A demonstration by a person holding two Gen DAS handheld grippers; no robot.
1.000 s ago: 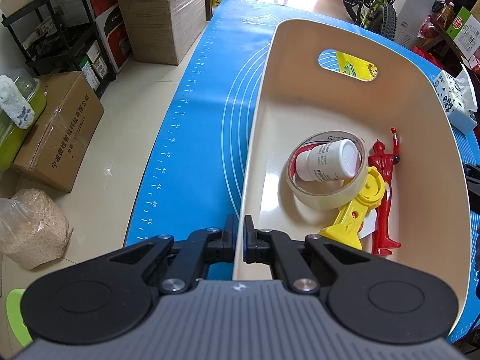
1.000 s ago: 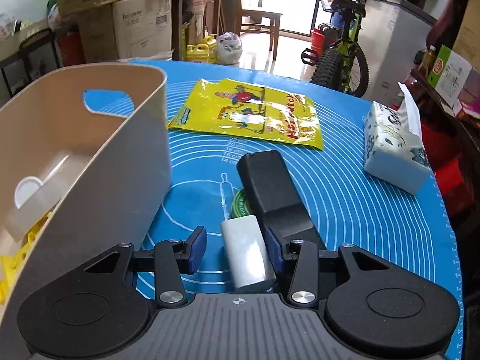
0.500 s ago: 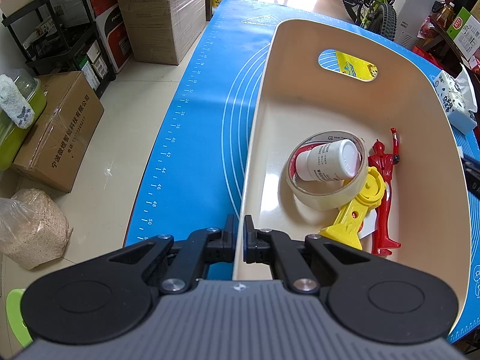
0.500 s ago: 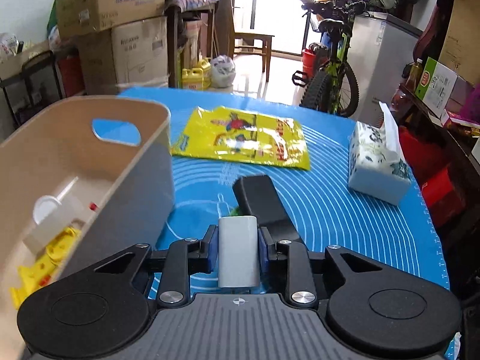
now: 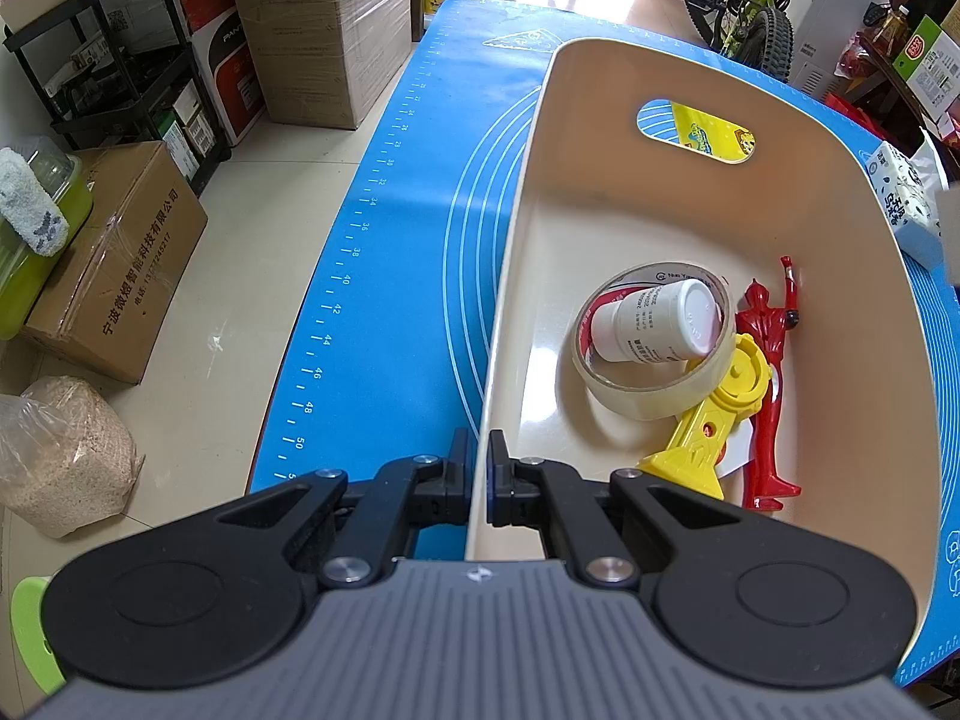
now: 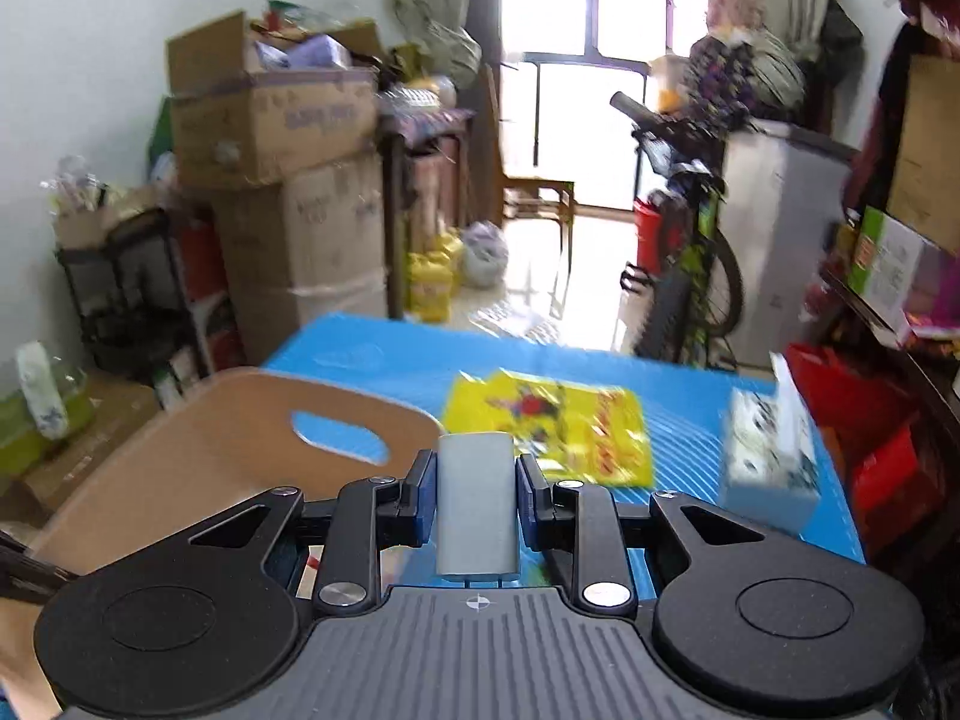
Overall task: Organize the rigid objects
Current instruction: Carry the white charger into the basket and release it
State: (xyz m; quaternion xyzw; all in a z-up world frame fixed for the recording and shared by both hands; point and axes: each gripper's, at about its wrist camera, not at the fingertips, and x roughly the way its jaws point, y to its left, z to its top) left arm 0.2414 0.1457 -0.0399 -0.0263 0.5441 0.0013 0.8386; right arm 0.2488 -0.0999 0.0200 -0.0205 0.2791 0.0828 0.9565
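Carrying grey block (image 6: 477, 498), clamped in right claw (image 6: 477, 495), above worktop (image 6: 372, 354), just beside beige bin (image 6: 240, 420). Left claw (image 5: 477, 474) pinched together on near bin wall (image 5: 504, 300), steadying it. Risk: smooth block slipping from pads; block clipping bin rim if travel too low. Bin floor already crowded: tape roll (image 5: 651, 384) around white bottle (image 5: 657, 321), yellow tool (image 5: 708, 432), red figure (image 5: 774, 378); drop could bounce. Yellow packet (image 6: 552, 426), tissue pack (image 6: 768, 456) lie well apart.
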